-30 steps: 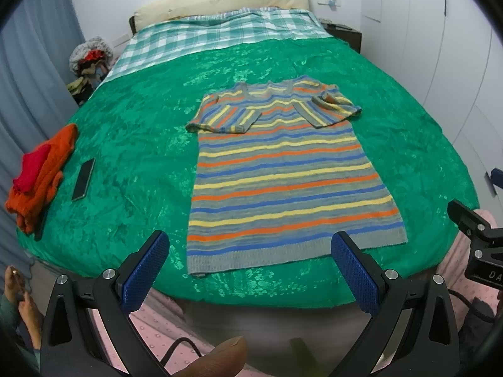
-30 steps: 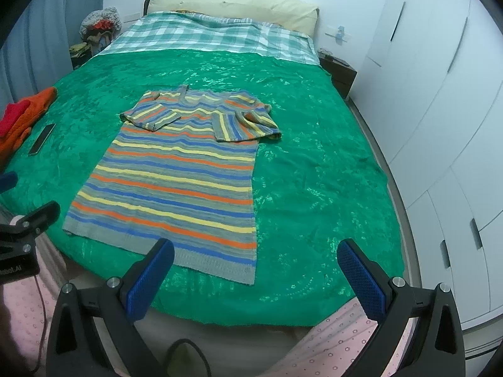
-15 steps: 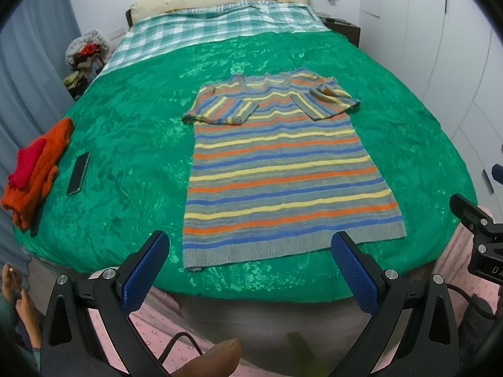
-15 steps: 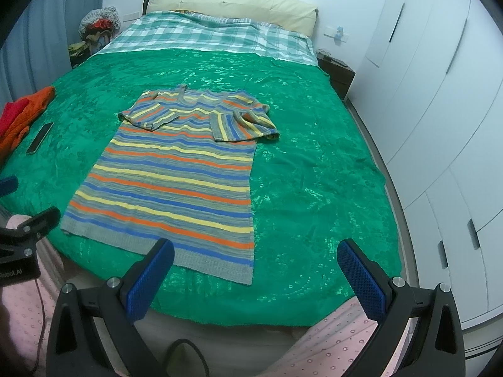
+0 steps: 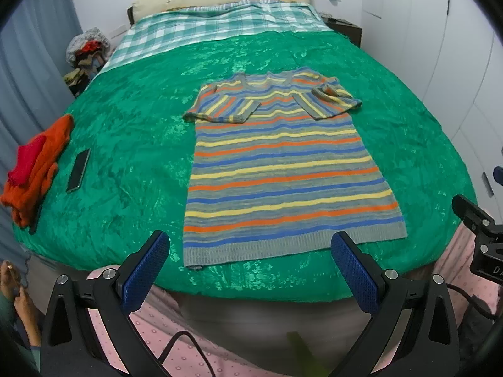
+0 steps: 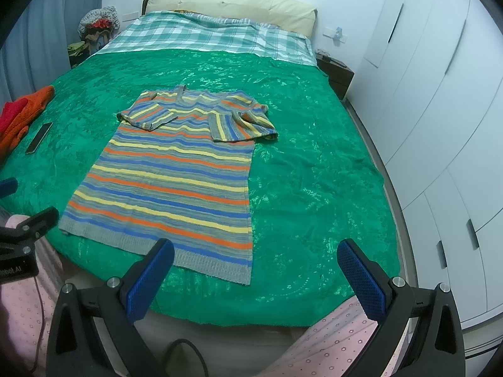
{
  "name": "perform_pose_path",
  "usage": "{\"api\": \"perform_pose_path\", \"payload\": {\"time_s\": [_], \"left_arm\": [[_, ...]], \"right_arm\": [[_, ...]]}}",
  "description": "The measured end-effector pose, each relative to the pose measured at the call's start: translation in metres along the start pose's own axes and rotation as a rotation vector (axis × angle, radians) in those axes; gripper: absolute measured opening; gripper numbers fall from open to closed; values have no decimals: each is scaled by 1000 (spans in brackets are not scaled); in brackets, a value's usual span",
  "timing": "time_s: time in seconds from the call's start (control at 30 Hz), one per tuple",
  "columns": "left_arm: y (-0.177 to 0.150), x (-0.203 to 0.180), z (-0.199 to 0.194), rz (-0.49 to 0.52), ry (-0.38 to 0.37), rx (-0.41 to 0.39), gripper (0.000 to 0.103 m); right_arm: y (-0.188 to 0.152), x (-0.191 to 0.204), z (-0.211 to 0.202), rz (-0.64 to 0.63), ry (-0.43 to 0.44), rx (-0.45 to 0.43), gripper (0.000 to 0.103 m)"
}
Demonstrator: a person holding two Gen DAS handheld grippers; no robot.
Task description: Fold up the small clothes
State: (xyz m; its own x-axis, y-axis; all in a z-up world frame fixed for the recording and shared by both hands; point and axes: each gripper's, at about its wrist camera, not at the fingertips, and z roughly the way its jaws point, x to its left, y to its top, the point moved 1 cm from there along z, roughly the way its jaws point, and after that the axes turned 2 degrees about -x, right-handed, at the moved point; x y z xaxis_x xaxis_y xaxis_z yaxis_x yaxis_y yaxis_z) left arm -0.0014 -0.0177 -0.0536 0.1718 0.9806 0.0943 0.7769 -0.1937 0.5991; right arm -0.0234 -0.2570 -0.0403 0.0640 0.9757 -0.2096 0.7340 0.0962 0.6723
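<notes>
We hold the left gripper point(image 5: 250, 262) and right gripper point(image 6: 255, 268) spread wide, grasping nothing, just short of the striped sweater point(image 5: 283, 172). The sweater lies flat, sleeves folded inward, on the green bedspread point(image 5: 132, 132).

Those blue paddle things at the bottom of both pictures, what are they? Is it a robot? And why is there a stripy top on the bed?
Not a robot. A person holds a grabbing tool in each hand, and each tool carries a camera looking out along its two blue fingers. One picture is from the left gripper, the other from the right gripper. Both are wide open and hold nothing. On the green bedspread lies a striped knit top, spread flat with both sleeves folded in, waiting to be folded further. Far to the left sit some orange and red clothes and a phone.
</notes>
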Motion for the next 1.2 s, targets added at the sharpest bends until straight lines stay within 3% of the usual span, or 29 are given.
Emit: {"api": "perform_pose_path", "payload": {"time_s": [0.17,0.27,0.33,0.4,0.53,0.6,0.63,0.67,0.7,0.73,0.77,0.8,1.0,1.07,1.2], "left_arm": [[-2,9,12,26,2,6,103],[-9,53,52,-41,-9,67,103],[-21,86,90,-100,-3,127,103],[-38,108,132,-147,-11,236,101],[-60,109,183,-177,-70,377,94],[-57,103,185,-176,-73,352,92],[-54,100,183,-172,-72,324,88],[-53,98,183,-171,-72,310,74],[-51,98,183,-175,-77,304,52],[-50,99,182,-191,-94,297,34],[-50,100,183,-206,-124,297,6],[-50,103,181,-239,-172,310,5],[-51,106,156,-214,-169,308,4],[-48,106,164,-180,-135,342,4],[-61,92,187,-121,-59,389,4]], "right_arm": [[0,-2,2,-1,25,-4,102],[-2,-24,19,14,106,-10,102],[-11,-61,58,108,174,55,102],[-21,-80,92,160,232,127,102],[-44,-86,159,272,429,309,101],[-53,-77,182,316,525,375,94],[-58,-66,195,318,574,405,84],[-60,-61,198,314,587,410,77],[-62,-49,206,294,613,420,72],[-63,-43,208,280,617,418,53],[-63,-38,208,266,615,415,12],[-61,-36,207,249,588,417,7],[-46,-54,167,205,517,391,5],[-47,-53,166,190,498,404,5],[-76,-42,205,188,442,506,5]]}}
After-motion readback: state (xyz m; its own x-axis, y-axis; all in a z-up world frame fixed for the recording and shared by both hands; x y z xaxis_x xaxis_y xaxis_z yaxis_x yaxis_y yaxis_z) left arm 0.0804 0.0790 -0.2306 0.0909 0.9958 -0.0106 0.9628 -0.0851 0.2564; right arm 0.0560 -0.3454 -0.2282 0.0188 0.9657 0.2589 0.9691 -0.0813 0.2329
